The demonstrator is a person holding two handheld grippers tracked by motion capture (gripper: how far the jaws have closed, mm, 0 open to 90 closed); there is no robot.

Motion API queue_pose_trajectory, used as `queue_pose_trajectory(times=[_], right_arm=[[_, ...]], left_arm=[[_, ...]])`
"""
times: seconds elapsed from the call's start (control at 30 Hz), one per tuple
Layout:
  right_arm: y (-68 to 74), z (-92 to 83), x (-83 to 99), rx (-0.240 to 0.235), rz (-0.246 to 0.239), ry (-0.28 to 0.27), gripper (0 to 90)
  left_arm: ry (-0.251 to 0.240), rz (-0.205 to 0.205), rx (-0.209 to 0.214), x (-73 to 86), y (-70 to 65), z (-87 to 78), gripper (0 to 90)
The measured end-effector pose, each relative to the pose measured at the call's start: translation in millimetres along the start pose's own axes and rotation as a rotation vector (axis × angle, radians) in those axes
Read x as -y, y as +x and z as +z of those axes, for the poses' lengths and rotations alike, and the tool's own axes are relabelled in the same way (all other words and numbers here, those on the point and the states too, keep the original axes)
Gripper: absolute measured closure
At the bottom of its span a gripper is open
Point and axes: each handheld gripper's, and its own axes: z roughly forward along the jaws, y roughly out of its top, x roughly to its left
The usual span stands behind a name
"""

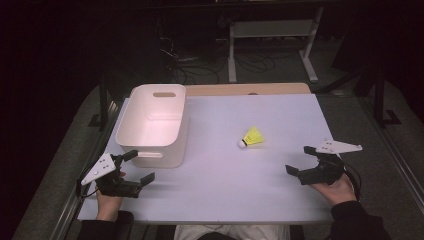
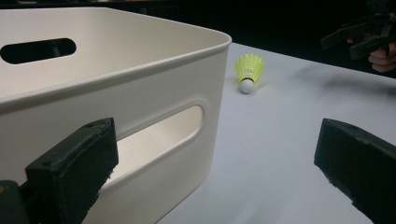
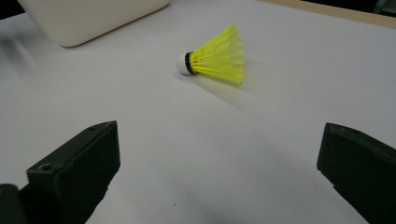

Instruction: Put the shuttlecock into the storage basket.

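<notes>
The tabletop [image 1: 280, 190] is a pale, flat sheet with a strip of bare wood showing along its far edge. Beyond it, on the dark floor, lie loose cables [image 1: 200, 67] and the white legs of a frame [image 1: 272, 37].

The largest thing on the tabletop is a white plastic bin [image 1: 152, 125], standing upright at the far left with rounded corners and a slot handle cut into each end wall. Nothing shows inside it from the high view. Its near end wall stands just in front of the left claw [image 1: 134, 168], and in the left gripper view that wall takes up the left half of the picture, its handle slot right behind one jaw.

The left claw rests low at the near left corner, jaws spread wide with nothing between them. The right claw [image 1: 301, 161] sits at the near right, held in a hand [image 1: 336, 189], and its jaws also stand wide apart and empty.

The shuttlecock [image 1: 251, 138] lies on its side on bare tabletop, a little right of the middle, well apart from the bin and between the bin and the right claw. It touches neither claw. Its skirt is bright yellow and flares out like a cone; a thin dark band joins it to a small white rounded tip. In the right gripper view the shuttlecock [image 3: 215, 57] lies straight ahead of the open jaws, tip toward the bin, with open tabletop between it and the jaws and nothing in the way.
</notes>
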Motion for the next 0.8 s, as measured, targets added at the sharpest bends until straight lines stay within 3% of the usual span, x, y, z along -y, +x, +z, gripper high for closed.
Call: queue_pose_trajectory(times=[0.8], right_arm=[[1.7, -1.6, -7.6, 0.001, -0.006, 0.010, 0.0]], left_arm=[[0.010, 0.005, 0.004, 0.7, -0.8, -0.4, 0.0]])
